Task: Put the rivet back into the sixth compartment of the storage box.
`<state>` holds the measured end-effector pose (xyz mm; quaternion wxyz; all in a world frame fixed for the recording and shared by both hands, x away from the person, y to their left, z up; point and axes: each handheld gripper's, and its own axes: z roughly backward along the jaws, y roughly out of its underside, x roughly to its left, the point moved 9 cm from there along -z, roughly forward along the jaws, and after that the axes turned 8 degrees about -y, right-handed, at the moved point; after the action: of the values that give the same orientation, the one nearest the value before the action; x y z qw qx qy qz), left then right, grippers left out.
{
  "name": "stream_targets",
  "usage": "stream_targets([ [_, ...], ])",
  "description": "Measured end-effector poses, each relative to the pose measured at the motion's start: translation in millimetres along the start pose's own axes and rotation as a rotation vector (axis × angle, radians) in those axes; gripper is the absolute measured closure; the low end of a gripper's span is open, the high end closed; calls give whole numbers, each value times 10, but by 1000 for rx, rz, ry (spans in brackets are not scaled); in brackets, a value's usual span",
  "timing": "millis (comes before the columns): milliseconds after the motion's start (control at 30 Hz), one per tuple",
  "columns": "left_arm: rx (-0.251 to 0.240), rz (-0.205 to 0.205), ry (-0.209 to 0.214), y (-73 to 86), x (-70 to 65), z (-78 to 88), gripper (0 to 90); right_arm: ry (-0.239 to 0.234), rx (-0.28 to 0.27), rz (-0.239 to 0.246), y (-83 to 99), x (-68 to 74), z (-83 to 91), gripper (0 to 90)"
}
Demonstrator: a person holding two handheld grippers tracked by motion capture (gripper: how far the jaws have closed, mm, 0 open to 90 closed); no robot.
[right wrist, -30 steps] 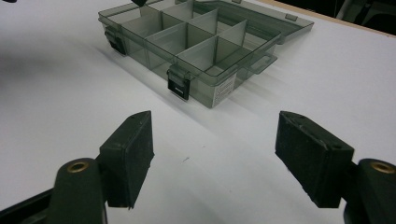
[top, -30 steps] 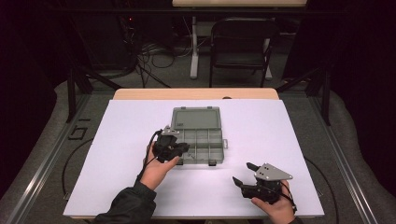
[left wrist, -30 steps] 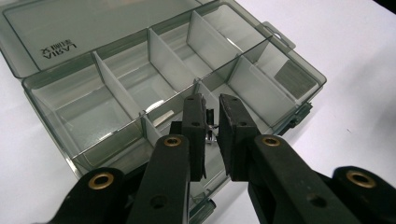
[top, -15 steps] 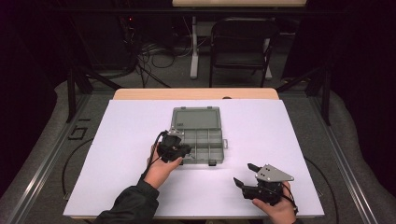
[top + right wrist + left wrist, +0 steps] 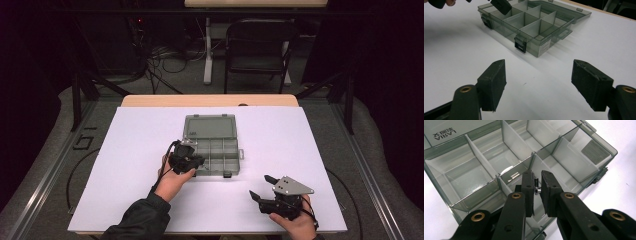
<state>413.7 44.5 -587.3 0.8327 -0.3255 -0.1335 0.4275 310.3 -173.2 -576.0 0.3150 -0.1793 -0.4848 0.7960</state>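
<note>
- Your left gripper [image 5: 537, 188] has its jaws drawn almost together, pinching a small metal screw [image 5: 537, 190] between the pads: a dark, short shank with a bright silvery end, standing across the narrow gap.
- That screw hangs over the near-left part of the organiser box [image 5: 212, 150], above one of the front compartments by the box's near wall.
- In the high view your left hand [image 5: 175, 181] brings that gripper [image 5: 186, 161] to the box's near-left corner, its cable trailing back toward your sleeve.
- The box is smoky grey, see-through plastic, with its lid [image 5: 209, 127] swung open and lying flat on the far side.
- Thin translucent dividers [image 5: 482, 161] cut the tray into rows of rectangular cells; in the left gripper view you can see one small shiny piece [image 5: 513, 176] lying on the floor of a cell just beyond the jaws.
- Two dark latches [image 5: 520, 46] sit on the front wall, and a pale label [image 5: 544, 47] is stuck on the side near the corner.
- The lid carries moulded lettering at its edge, seen upside down from your left gripper.
- Your right gripper [image 5: 537, 83] stands wide open with nothing between its pads, held just above the white table sheet [image 5: 320, 145], well apart from the box and to its near right.
- In the high view that gripper [image 5: 266, 188] points toward the box, grey plate on top, your right hand [image 5: 295, 222] at the table's near edge.
</note>
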Motion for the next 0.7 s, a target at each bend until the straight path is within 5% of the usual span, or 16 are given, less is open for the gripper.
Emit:
stream_targets([
  [300, 0, -8, -6, 4, -8, 6, 782, 0, 0, 1, -3, 7, 0, 274],
  [700, -80, 49, 10, -80, 14, 235, 495, 1, -1, 2, -4, 5, -4, 274],
])
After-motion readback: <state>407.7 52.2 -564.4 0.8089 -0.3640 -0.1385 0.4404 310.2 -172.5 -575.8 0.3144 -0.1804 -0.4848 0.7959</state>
